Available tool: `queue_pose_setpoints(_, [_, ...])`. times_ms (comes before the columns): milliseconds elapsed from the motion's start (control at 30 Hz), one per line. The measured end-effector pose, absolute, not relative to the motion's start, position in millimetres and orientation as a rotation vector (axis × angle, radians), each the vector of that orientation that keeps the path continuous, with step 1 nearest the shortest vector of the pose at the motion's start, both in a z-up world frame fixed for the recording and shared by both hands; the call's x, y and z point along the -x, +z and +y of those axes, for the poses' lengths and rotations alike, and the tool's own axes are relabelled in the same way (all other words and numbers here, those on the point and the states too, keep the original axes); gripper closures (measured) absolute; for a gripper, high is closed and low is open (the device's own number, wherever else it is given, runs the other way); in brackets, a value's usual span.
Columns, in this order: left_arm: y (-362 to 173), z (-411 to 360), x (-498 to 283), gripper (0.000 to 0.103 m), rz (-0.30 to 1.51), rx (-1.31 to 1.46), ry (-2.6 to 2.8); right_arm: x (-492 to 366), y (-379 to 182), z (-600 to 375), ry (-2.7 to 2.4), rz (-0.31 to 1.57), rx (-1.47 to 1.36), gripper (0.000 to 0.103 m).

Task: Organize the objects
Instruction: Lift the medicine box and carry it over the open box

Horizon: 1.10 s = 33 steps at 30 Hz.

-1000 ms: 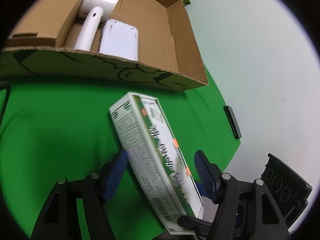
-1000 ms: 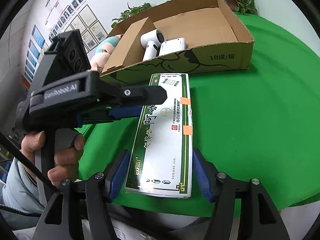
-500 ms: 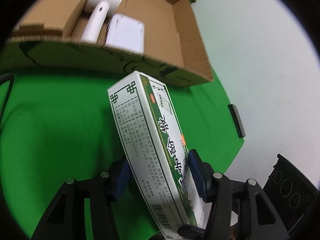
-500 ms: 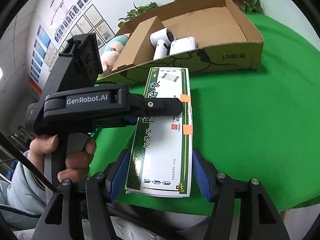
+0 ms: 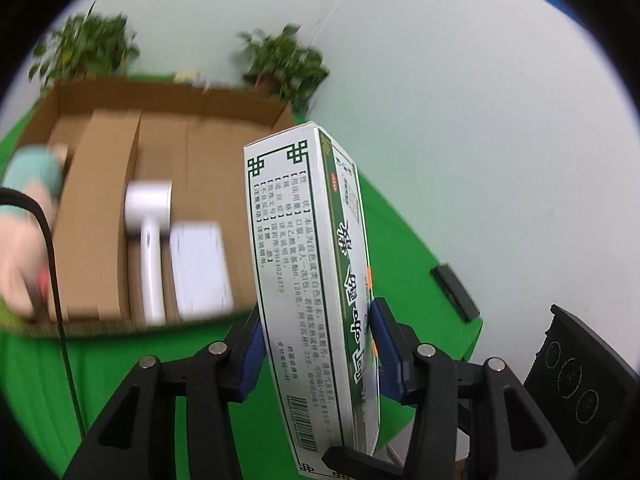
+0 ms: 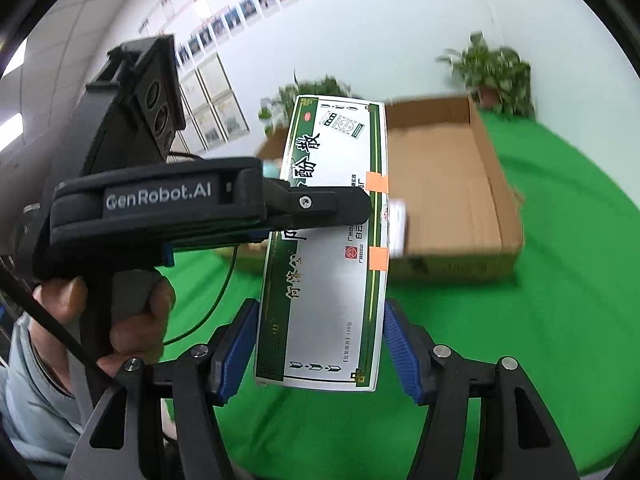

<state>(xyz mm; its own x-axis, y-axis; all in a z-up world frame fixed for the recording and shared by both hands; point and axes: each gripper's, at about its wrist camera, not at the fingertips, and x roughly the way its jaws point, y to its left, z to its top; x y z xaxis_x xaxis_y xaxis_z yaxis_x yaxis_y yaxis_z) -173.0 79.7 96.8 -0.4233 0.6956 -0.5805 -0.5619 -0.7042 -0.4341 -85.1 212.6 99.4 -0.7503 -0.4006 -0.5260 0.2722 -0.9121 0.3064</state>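
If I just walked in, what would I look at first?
The long green-and-white medicine box, lifted off the green table and gripped by both the left gripper, whose jaws are closing on it, and the right gripper. Behind it sits an open cardboard box with a white handheld device inside.

Your medicine box [image 6: 332, 240] is glossy printed card with matt orange tape tabs. Behind it, the carton [image 5: 208, 148] is plain matt corrugated cardboard. Your green table cover [image 6: 540, 320] looks like smooth matt cloth. The hair dryer [image 5: 150, 224] is smooth white plastic.
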Motion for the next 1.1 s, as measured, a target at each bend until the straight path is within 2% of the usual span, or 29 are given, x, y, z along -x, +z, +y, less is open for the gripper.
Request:
queue_pose_setpoints(133, [137.4, 80.1, 191.0, 0.056, -0.173, 0.892, 2.189, 102.8, 129.2, 217.7, -2.664, -0.26, -0.751, 0.044])
queue_pose_setpoints(333, [174.2, 123.1, 228.1, 0.056, 0.017, 0.799, 2.299, 162.2, 163.8, 232.0, -2.627, -0.271, -0.713, 0.044])
queue_pose_setpoints(433, [195.8, 135.0, 250.5, 0.056, 0.101, 0.766, 2.329, 193.8, 181.5, 242.6, -2.605, -0.304, -0.71, 0.044])
queue_pose_setpoints(533, [206.5, 143.2, 268.4, 0.059, 0.111, 0.794, 2.317, 221.9, 194.4, 259.8, -2.54, -0.387, -0.728, 0.045])
queue_pose_setpoints(833, [178.2, 157.7, 306.5, 0.059, 0.035, 0.929, 2.23, 269.2, 190.6, 282.4, -2.544, -0.41, -0.862, 0.045])
queue_pose_setpoints(1100, [97.5, 168.1, 338.5, 0.06, -0.027, 1.146, 2.133, 288.5, 126.9, 287.5, -2.491, -0.419, -1.093, 0.045])
